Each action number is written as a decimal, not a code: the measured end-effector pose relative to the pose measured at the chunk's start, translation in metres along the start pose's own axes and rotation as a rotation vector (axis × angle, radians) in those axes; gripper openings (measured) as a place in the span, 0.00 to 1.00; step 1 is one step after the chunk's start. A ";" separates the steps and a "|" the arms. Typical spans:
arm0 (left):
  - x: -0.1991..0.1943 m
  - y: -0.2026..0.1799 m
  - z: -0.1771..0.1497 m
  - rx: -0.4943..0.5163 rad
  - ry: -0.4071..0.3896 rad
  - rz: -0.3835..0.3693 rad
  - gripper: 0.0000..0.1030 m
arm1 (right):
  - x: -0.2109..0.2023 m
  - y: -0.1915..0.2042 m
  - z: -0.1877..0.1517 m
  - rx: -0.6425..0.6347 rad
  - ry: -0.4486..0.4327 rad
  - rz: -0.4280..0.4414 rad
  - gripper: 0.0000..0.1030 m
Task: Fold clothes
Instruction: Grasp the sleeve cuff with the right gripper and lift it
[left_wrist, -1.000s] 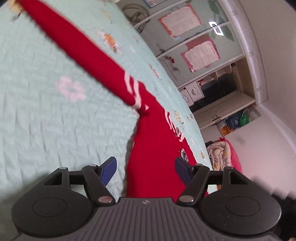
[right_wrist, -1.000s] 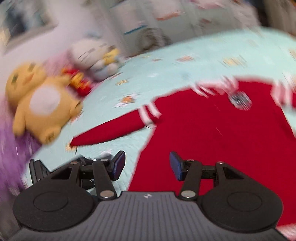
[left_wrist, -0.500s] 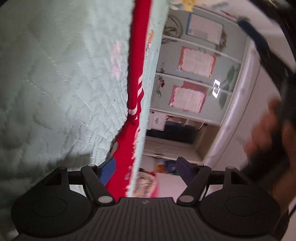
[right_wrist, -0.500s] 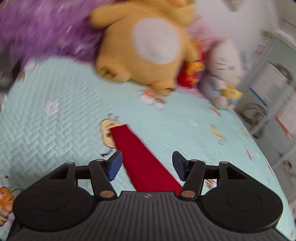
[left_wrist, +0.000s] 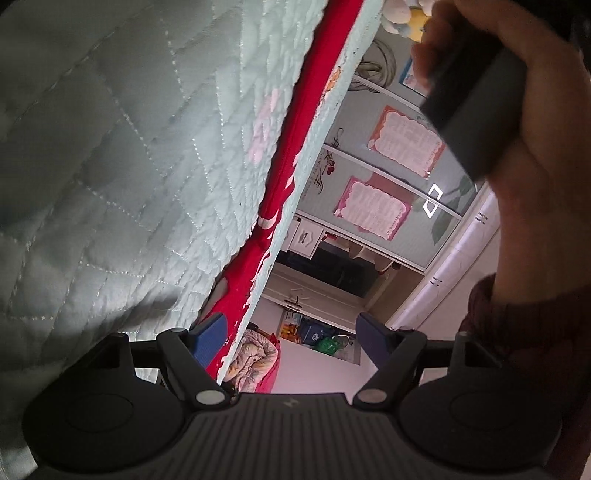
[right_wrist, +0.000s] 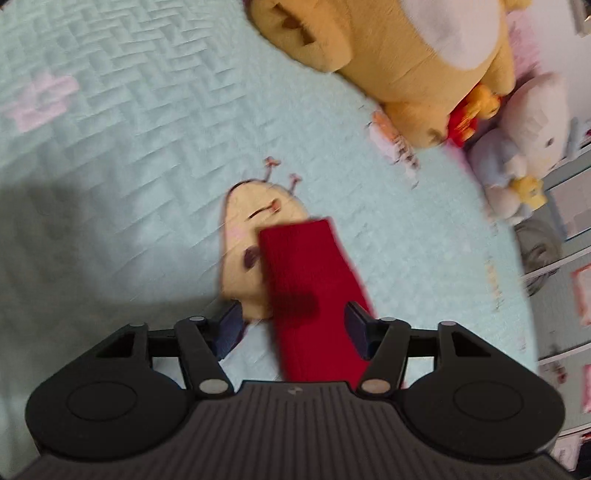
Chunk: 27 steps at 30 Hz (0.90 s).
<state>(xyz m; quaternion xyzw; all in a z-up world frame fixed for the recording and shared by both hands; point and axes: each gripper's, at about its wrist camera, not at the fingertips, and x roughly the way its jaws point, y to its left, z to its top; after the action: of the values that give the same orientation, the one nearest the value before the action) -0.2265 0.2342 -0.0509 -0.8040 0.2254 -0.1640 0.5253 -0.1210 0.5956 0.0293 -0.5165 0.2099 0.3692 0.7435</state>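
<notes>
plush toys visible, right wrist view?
2. Yellow plush toy at the top of the quilt; white plush toy beside it at the right edge. More may sit outside the frame.

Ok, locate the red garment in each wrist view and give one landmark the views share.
Left wrist: the red garment runs as a narrow diagonal strip from top centre down to the left gripper.
Right wrist: its sleeve end lies between the right gripper fingers.
Shared landmark: the mint quilted bedspread.
</notes>
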 end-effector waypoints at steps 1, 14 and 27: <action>0.000 0.000 0.000 -0.002 -0.001 0.002 0.77 | 0.003 0.001 0.001 -0.001 -0.006 -0.025 0.62; 0.007 0.002 0.000 0.044 0.013 0.015 0.77 | -0.005 -0.019 0.007 0.148 -0.030 -0.054 0.07; 0.026 0.005 -0.007 0.102 0.085 0.052 0.77 | -0.196 -0.237 -0.153 1.228 -0.350 0.022 0.07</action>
<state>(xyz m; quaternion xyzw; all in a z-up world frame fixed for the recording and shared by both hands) -0.2087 0.2134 -0.0524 -0.7625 0.2596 -0.1958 0.5593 -0.0542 0.3431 0.2523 0.0737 0.2638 0.2681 0.9236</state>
